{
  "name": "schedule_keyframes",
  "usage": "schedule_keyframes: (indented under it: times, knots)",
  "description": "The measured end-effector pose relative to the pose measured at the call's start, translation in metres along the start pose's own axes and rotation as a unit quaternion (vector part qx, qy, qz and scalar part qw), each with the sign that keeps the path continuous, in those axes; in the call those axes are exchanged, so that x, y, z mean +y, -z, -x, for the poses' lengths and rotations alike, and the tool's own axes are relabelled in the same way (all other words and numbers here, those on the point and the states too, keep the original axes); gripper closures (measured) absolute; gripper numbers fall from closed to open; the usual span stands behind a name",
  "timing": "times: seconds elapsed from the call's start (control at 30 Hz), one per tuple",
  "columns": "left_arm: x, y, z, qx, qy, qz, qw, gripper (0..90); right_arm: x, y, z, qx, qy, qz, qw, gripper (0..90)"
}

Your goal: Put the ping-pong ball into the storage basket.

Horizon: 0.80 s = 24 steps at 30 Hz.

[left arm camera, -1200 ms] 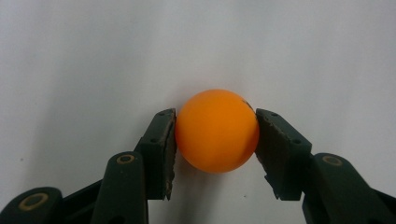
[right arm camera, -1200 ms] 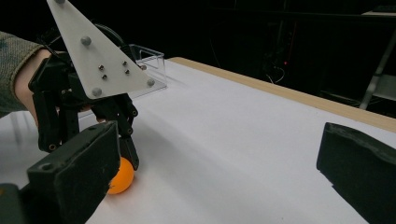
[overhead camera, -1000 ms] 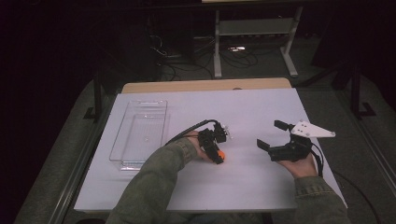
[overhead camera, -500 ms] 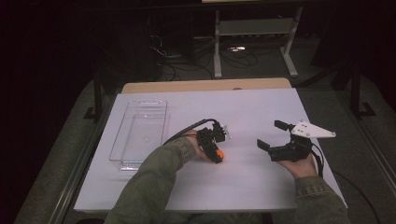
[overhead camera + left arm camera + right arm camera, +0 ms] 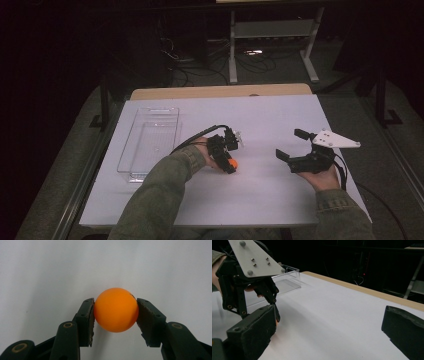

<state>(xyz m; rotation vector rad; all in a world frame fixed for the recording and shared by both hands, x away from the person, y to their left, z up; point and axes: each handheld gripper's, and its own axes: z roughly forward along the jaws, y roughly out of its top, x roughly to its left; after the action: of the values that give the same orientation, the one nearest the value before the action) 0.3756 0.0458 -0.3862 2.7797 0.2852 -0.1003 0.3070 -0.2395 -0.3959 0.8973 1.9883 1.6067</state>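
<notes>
**Orange ball pinched at the middle of the table**

The orange ball [image 5: 116, 310] was a smooth, matte sphere of even colour, with a small dark mark near its upper right edge in the left gripper view. The left gripper [image 5: 115, 315] had its jaws closed on it, one rough black pad pressed to each side; the pad faces looked grainy and chipped along their edges. In the high view the ball [image 5: 233, 163] sat low at the white tabletop [image 5: 270, 120], about midway between the left and right edges and somewhat nearer the front edge.

The right gripper [image 5: 291, 145] rested near the right edge, its blocky black jaws spread wide with nothing between them, a flat grey three-cornered plate on top.

A clear plastic tray [image 5: 150, 145], rectangular with rounded corners and thin glossy walls, lay along the left edge, well apart from the ball. The tabletop was plain and matte, with a strip of pale wood [image 5: 220, 91] showing at its far edge.
</notes>
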Motion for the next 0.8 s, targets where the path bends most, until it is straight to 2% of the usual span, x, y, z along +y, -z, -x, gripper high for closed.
schedule_keyframes:
  times: [0.4, 0.8]
  knots:
    - [-0.006, 0.017, 0.002, 0.007, -0.002, 0.002, 1.0, 50.2, 0.0, 0.001, 0.0, -0.003, -0.001, -0.001, 1.0, 0.0]
    - [-0.015, 0.038, 0.005, 0.016, 0.003, 0.01, 0.9998, 50.3, 0.0, 0.002, 0.0, -0.005, -0.003, -0.001, 1.0, 0.0]
